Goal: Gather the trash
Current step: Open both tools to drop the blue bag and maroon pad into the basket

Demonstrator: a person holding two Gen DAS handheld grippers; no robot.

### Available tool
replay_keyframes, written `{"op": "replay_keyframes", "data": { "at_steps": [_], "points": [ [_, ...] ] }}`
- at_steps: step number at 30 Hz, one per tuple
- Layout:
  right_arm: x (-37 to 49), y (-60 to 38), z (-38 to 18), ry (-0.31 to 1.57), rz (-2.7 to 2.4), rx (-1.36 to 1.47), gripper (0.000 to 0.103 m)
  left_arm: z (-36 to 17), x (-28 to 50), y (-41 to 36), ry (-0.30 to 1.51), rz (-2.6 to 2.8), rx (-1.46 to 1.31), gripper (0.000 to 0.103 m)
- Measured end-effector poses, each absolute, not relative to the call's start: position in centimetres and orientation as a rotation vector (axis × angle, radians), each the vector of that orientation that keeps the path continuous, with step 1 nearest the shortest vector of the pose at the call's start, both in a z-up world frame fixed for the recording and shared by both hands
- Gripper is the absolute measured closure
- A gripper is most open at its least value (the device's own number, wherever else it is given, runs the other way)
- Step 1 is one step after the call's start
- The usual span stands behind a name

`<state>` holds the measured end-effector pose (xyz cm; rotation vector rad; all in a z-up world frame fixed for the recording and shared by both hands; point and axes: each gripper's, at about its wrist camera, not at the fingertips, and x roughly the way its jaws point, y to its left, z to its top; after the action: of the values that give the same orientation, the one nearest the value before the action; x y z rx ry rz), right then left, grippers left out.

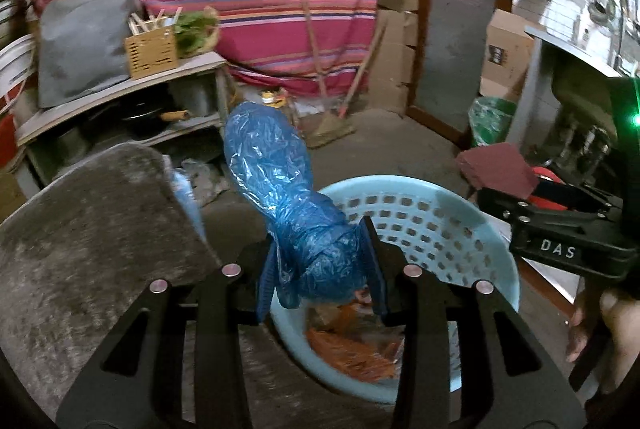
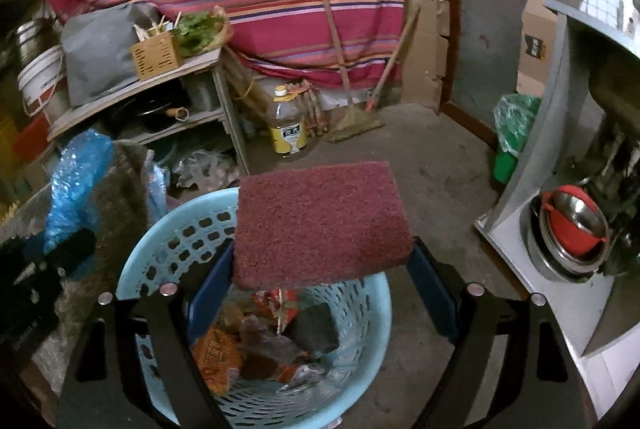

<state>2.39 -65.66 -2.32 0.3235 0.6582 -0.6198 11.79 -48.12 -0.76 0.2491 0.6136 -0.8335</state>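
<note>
My left gripper (image 1: 320, 253) is shut on the knotted end of a crumpled blue plastic bag (image 1: 268, 157). The bag sticks up and forward over the rim of a light blue perforated basket (image 1: 472, 229). My right gripper (image 2: 320, 271) is shut on a flat maroon scouring pad (image 2: 320, 221), held level between widely spread fingers above the same basket (image 2: 160, 241). Orange wrappers and other scraps (image 2: 260, 341) lie in the basket's bottom. The pad (image 1: 496, 169) also shows at the right of the left wrist view, and the blue bag (image 2: 76, 181) at the left of the right wrist view.
A grey fuzzy mat (image 1: 80, 249) lies left of the basket. Behind stand a low shelf with a wooden box (image 2: 156, 55), an oil bottle (image 2: 288, 125), a broom (image 2: 352, 121) and a striped cloth. A green-lined bin (image 2: 512, 137) and a white cabinet with pots (image 2: 572, 233) are at the right.
</note>
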Motion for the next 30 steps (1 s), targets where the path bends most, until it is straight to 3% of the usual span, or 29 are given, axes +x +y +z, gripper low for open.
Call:
{"op": "replay_keyframes", "data": {
  "at_steps": [1, 3, 9, 21, 30],
  "points": [
    [2.2, -65.7, -2.3, 0.658, -0.621, 0.327, 0.020, -0.7, 11.6, -48.3, 0.610, -0.830, 0.255, 0.059],
    [2.2, -65.6, -2.4, 0.658, -0.618, 0.327, 0.020, -0.5, 11.3, -48.4, 0.601, -0.821, 0.264, 0.037],
    [2.5, -65.5, -2.7, 0.670, -0.601, 0.321, 0.020, 0.4, 12.2, -45.8, 0.580, -0.763, 0.227, 0.013],
    [4.9, -62.3, -2.5, 0.700, -0.558, 0.271, 0.020, 1.5, 14.6, -38.8, 0.545, -0.619, 0.187, 0.006],
    [6.3, -60.7, -2.8, 0.713, -0.536, 0.258, 0.019, 1.1, 15.5, -34.0, 0.558, -0.521, 0.164, 0.005]
  ]
}}
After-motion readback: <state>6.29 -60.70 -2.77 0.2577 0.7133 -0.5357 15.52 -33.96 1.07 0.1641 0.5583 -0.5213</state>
